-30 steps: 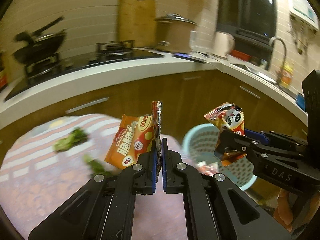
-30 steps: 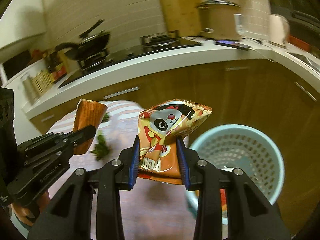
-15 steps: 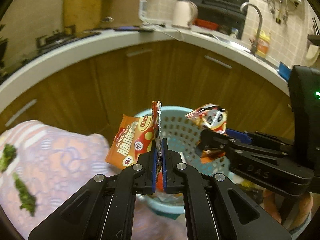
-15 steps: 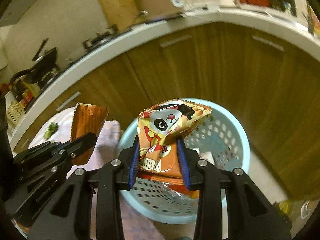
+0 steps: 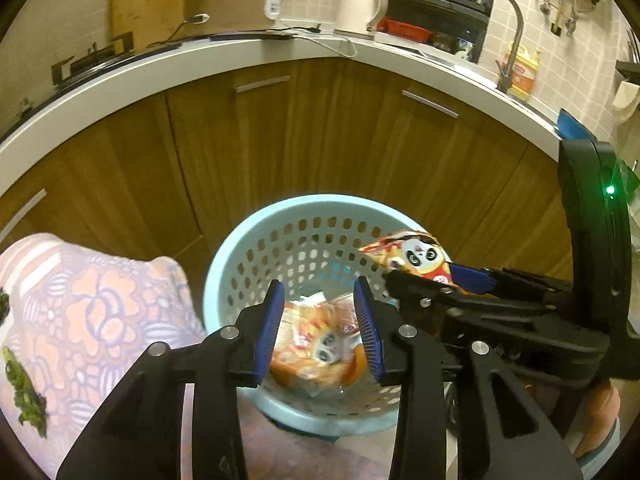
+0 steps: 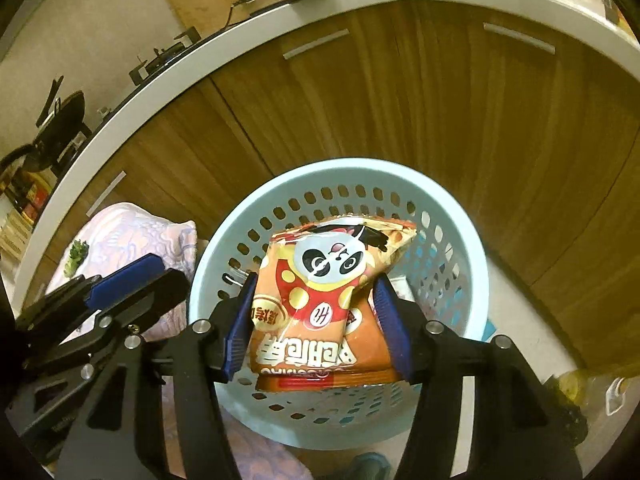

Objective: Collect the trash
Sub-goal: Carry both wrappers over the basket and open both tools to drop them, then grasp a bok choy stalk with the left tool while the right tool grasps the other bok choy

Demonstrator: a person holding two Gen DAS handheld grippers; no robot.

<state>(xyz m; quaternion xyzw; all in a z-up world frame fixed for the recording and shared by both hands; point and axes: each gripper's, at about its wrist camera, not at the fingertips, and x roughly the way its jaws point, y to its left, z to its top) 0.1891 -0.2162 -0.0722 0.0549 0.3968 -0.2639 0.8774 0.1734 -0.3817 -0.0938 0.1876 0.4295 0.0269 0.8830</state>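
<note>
A light blue perforated basket [image 5: 256,240] stands on the floor before the wooden cabinets; it also shows in the right wrist view [image 6: 460,216]. My left gripper [image 5: 320,320] is open and empty above it. An orange snack wrapper [image 5: 316,356] lies inside the basket below the left gripper. My right gripper [image 6: 316,320] holds an orange panda snack bag [image 6: 320,284] over the basket, its jaws spread wide against the bag's sides. The bag also shows in the left wrist view [image 5: 412,256].
A pink flowered cloth [image 5: 92,312] with green vegetable scraps [image 5: 24,392] lies left of the basket. Wooden cabinet doors [image 5: 320,128] and a white counter [image 5: 280,46] curve behind. A kettle [image 5: 360,8], a pot and a sink tap [image 5: 504,32] stand on the counter.
Both grippers swung right from the cloth to above the basket. The left gripper opened and its wrapper fell into the basket. The right gripper's jaws have spread wider around the panda bag.
</note>
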